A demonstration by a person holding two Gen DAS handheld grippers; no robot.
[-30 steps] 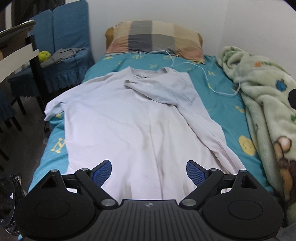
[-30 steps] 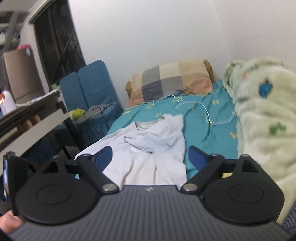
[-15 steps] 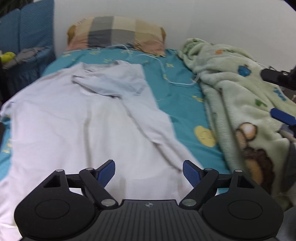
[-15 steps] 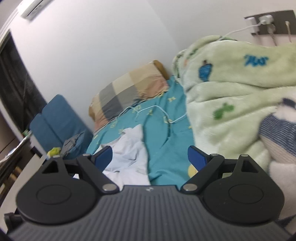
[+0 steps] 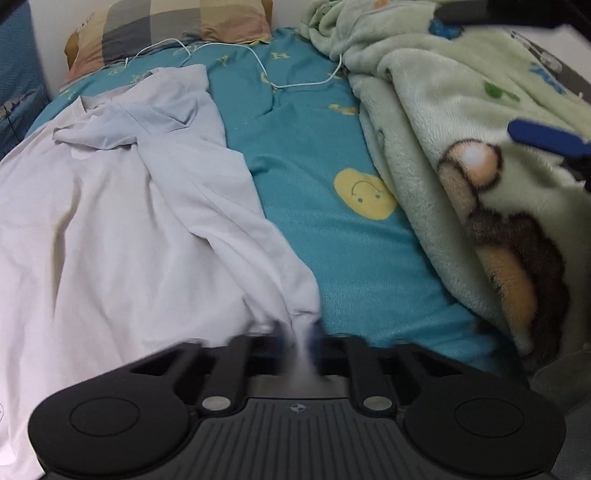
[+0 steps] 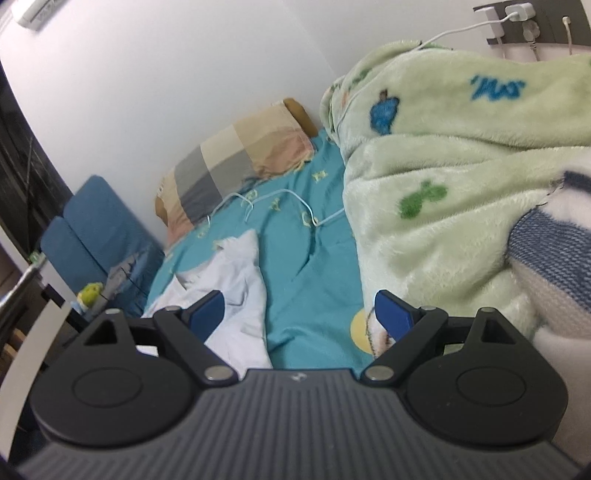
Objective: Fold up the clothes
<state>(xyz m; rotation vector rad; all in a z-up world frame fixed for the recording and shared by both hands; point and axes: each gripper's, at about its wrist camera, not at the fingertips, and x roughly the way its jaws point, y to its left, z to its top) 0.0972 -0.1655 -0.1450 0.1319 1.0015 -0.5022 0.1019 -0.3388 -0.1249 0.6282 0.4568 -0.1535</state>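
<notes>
A pale lilac shirt lies spread on the teal bed sheet, its right side folded over the middle. My left gripper is shut on the shirt's near right hem corner, with the cloth pinched between its blurred blue pads. My right gripper is open and empty, held above the bed near the blanket. The shirt's far end also shows in the right wrist view. One blue pad of the right gripper shows at the right edge of the left wrist view.
A green fleece blanket is heaped along the bed's right side. A checked pillow lies at the head. A white cable runs across the sheet. A blue chair stands left of the bed.
My left gripper moved right and down to the shirt's near right hem corner and closed on it. My right gripper stayed open and swung a little further toward the blanket.
</notes>
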